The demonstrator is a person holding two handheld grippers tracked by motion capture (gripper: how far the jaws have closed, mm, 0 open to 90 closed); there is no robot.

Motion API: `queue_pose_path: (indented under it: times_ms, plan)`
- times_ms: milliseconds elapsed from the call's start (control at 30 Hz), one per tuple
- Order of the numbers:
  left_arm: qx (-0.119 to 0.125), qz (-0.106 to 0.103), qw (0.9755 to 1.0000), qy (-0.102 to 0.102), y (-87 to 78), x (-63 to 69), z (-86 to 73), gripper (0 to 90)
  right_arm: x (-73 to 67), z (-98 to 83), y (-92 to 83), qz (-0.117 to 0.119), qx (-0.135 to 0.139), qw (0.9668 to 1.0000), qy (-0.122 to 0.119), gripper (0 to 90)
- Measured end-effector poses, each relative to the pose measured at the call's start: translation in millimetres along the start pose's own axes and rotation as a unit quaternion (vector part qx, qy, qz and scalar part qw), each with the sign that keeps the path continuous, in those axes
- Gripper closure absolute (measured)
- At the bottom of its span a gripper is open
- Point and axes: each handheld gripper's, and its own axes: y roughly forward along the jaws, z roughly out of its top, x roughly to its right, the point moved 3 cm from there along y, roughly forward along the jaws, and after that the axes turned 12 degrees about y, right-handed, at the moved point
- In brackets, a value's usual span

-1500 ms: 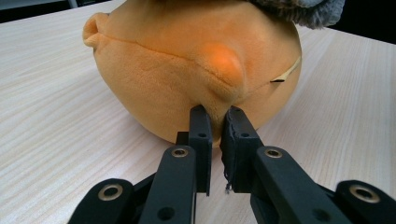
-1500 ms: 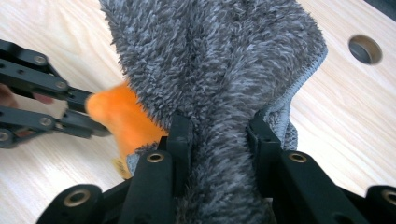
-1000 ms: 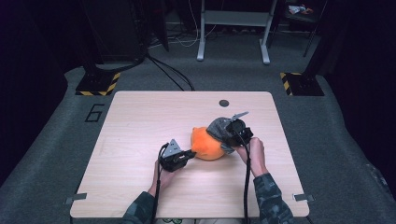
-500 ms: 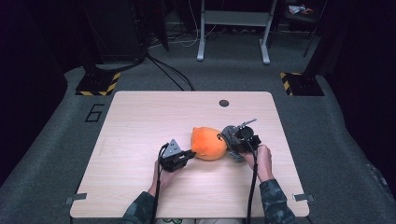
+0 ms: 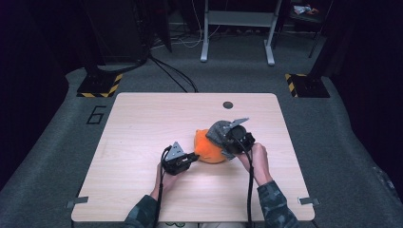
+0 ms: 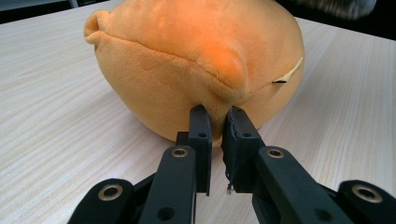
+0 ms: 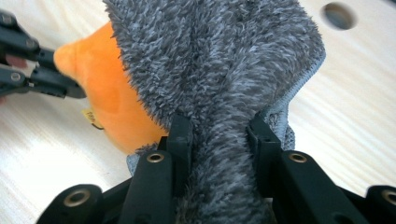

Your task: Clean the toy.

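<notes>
An orange plush toy (image 5: pixel 208 148) lies in the middle of the wooden table (image 5: pixel 142 123). A grey fuzzy cover (image 5: pixel 217 132) with a zipper edge drapes over its upper right side. My left gripper (image 5: pixel 194 156) reaches the toy from the left. In the left gripper view my left gripper (image 6: pixel 217 116) is shut on a fold of the orange plush (image 6: pixel 196 56). From the right, my right gripper (image 5: pixel 227 142) meets the cover. In the right gripper view my right gripper (image 7: pixel 219 130) is shut on a thick bunch of the grey cover (image 7: pixel 215 60), beside the orange plush (image 7: pixel 107 93).
A small round hole (image 5: pixel 228 105) is in the table's far side. Bare tabletop surrounds the toy on all sides. Beyond the table are black stands with yellow-striped bases (image 5: pixel 100 85) and a metal frame (image 5: pixel 237 28) on grey carpet.
My right gripper, with the grey cover in it, drifted right and toward the person, then came back left over the toy. The left gripper and the toy stayed put.
</notes>
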Motion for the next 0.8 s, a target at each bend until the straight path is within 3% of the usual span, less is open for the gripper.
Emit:
queue_pose_path:
  times_ms: [100, 233, 400, 500, 600, 667, 800]
  plan:
    - [-0.001, 0.001, 1.0000, 0.005, -0.2, -0.2, 0.3, 81.3, -1.2, 0.8, 12.4, -0.005, -0.009, 0.9999, -0.007, 67.9]
    - [0.001, 0.006, 0.9999, 0.009, -0.9, -0.4, 1.5, 76.6, 2.8, 3.7, 17.8, -0.004, -0.014, 0.9999, 0.002, 68.0]
    - [-0.010, 0.022, 0.9997, 0.007, -1.1, -1.2, 1.9, 54.9, 5.7, 8.4, 22.4, -0.005, -0.022, 0.9997, 0.003, 68.0]
    - [-0.027, 0.028, 0.9991, 0.019, 1.6, -0.3, 2.5, 46.5, 5.6, 10.4, 24.0, -0.009, -0.027, 0.9996, 0.004, 68.0]
    - [-0.035, 0.034, 0.9983, 0.032, 6.1, 3.7, 4.4, 43.4, 7.8, 12.6, 26.7, -0.011, -0.028, 0.9995, -0.006, 68.0]
    - [-0.041, 0.037, 0.9978, 0.037, 9.7, 4.6, 5.1, 42.9, 8.7, 13.4, 28.2, -0.012, -0.029, 0.9995, 0.001, 68.0]
    - [-0.044, 0.058, 0.9969, 0.029, 14.2, 1.3, 6.4, 43.0, 10.6, 14.4, 30.2, -0.008, -0.027, 0.9996, 0.008, 68.0]
